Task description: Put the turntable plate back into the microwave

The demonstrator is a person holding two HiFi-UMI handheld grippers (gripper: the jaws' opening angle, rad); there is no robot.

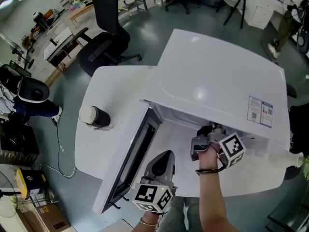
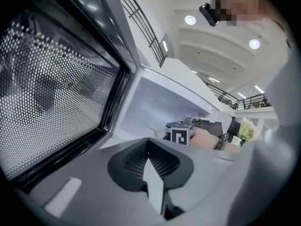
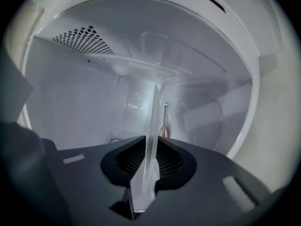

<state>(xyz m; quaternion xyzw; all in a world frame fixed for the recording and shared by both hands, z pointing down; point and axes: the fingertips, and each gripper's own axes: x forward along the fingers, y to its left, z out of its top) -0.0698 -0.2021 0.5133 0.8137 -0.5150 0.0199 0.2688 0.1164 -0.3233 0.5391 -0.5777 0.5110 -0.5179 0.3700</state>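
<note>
The white microwave (image 1: pixel 217 81) stands on a white table with its door (image 1: pixel 133 163) swung open toward me. My right gripper (image 1: pixel 205 135) reaches into the cavity; in the right gripper view it (image 3: pixel 149 147) is shut on the rim of the clear glass turntable plate (image 3: pixel 153 112), which shows edge-on between the pads and stretches into the cavity. In the head view the microwave's top hides the plate. My left gripper (image 1: pixel 164 157) hangs in front of the open door, shut with nothing in it (image 2: pixel 149 150). The perforated door window (image 2: pixel 47 93) fills the left of the left gripper view.
A dark cup with a white lid (image 1: pixel 94 116) stands on the table (image 1: pixel 91 153) left of the door. Vent holes (image 3: pixel 80 36) mark one cavity wall. A black office chair (image 1: pixel 104 37) stands beyond the table. Flowers (image 2: pixel 247 128) show at the right.
</note>
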